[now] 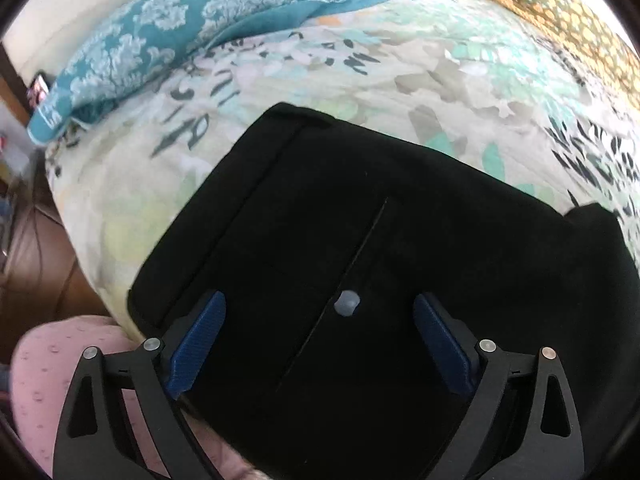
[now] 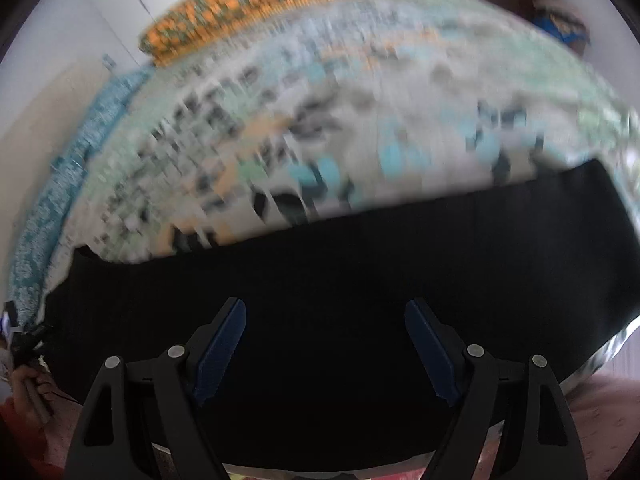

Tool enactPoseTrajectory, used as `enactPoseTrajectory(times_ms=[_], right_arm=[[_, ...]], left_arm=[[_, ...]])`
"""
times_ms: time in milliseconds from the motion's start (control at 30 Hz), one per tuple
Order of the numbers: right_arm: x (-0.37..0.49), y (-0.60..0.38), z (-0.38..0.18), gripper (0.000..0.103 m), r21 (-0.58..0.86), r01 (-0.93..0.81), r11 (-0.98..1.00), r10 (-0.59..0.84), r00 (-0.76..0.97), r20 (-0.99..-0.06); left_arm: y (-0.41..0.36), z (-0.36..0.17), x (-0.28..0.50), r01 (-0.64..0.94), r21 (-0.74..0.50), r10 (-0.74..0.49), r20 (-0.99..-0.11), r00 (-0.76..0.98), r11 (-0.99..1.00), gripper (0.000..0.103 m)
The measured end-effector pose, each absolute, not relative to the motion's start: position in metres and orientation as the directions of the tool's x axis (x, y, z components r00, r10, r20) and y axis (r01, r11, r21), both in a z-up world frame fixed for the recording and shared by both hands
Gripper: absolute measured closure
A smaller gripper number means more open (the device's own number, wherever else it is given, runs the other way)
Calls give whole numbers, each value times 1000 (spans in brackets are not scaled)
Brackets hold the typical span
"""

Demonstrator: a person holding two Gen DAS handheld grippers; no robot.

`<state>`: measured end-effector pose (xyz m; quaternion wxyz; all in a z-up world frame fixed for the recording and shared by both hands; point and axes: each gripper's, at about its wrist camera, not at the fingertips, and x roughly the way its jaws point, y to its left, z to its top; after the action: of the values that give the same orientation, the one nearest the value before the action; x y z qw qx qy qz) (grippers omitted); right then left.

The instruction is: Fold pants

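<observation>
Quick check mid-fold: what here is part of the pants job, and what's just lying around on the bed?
Job: black pants, left gripper, right gripper, both open above the pants.

Lying about: teal pillow, orange patterned cushion, floral bedsheet.

- A bedroom in a home; a bed with a floral bedsheet fills both views
- A teal patterned pillow and an orange-dotted cushion lie at its far edges
- Brown floor beside it
</observation>
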<state>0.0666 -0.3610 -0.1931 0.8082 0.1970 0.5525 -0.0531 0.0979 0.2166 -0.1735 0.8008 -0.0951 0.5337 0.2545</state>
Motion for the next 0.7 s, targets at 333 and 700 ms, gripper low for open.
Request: enactPoseTrajectory(times_ms=[333,700], right_arm=[[63,-381,-195,12,391,330,859,207,474,-856],[67,-361,-198,2,285,245,927,155,443,-883]], left_arm=[[86,-134,130,-47,-69,-35,-854,519,997,9],[76,-200,221,-143,7,64,-915,398,990,0]])
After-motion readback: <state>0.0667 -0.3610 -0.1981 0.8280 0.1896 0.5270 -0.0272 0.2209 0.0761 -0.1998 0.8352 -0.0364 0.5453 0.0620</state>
